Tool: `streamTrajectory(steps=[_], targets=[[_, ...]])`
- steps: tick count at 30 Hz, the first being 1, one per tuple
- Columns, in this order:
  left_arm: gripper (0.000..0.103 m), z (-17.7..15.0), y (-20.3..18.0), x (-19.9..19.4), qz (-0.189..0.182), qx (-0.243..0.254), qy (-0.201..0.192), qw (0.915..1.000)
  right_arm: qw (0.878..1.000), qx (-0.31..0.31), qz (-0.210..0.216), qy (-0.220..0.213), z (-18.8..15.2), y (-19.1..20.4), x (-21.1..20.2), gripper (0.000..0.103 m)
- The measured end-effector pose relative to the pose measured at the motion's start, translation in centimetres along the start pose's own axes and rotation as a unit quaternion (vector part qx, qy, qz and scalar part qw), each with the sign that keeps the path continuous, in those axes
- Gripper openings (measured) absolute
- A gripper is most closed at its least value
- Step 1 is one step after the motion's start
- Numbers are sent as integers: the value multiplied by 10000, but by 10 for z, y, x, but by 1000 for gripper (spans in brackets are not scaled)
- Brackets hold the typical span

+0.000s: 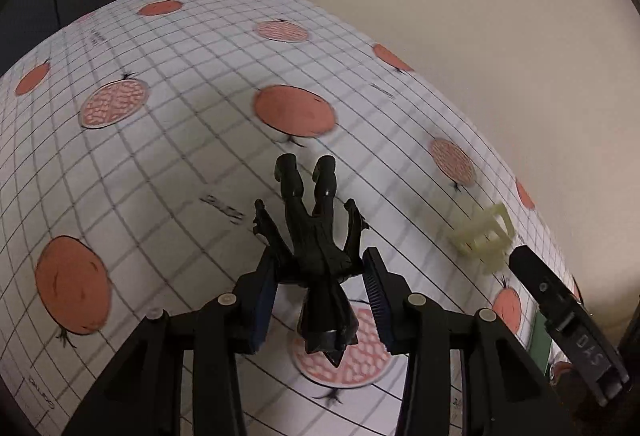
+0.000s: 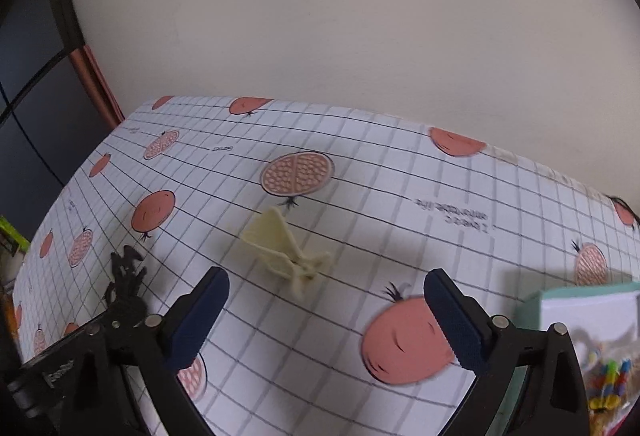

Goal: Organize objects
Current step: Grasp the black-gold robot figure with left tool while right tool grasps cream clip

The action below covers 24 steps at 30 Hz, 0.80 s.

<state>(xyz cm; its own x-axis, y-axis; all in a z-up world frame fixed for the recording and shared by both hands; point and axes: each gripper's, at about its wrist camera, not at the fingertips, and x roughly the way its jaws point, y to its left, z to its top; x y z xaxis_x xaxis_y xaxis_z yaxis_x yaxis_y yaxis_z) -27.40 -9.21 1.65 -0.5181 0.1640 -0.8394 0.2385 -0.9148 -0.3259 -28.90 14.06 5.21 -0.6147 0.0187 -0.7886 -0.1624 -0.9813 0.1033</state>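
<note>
Our left tongs [image 1: 320, 272] clamp the black figure [image 1: 316, 236]; our right tongs [image 2: 326, 304] gape wide, a blurred cream piece [image 2: 286, 248], perhaps a clip, at twelve o'clock.

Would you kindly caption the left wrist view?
Left gripper holding black plastic toy figure above pomegranate-print tablecloth, cream hair claw nearby.

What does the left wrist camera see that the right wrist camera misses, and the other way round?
Only the left wrist view shows the left tongs from behind, shut on the black figure.

Only the right wrist view shows the open, empty right tongs from behind and a teal box of small colourful bits at the right edge.

Both show the black figure, the cream hair clip and the pomegranate-print tablecloth.
</note>
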Motion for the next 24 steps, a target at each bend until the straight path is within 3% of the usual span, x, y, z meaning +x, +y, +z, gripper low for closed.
streamTrajectory(steps=[9,12,13,15,24], targets=[[44,6,20,1,-46,-345,22,9994,9995,208,-154,180,8,15,31,90],[44,6,21,2,-86,-349,40,9993,9991,297,-216,206,10,16,36,82],[44,5,21,1,-100,-344,41,9993,9991,342,-113,207,10,16,37,77],[44,5,21,3,-118,-330,58,9994,9991,363,-89,199,9,15,38,57],[44,4,15,4,-159,-266,77,9995,9986,450,-31,274,2,5,30,57]])
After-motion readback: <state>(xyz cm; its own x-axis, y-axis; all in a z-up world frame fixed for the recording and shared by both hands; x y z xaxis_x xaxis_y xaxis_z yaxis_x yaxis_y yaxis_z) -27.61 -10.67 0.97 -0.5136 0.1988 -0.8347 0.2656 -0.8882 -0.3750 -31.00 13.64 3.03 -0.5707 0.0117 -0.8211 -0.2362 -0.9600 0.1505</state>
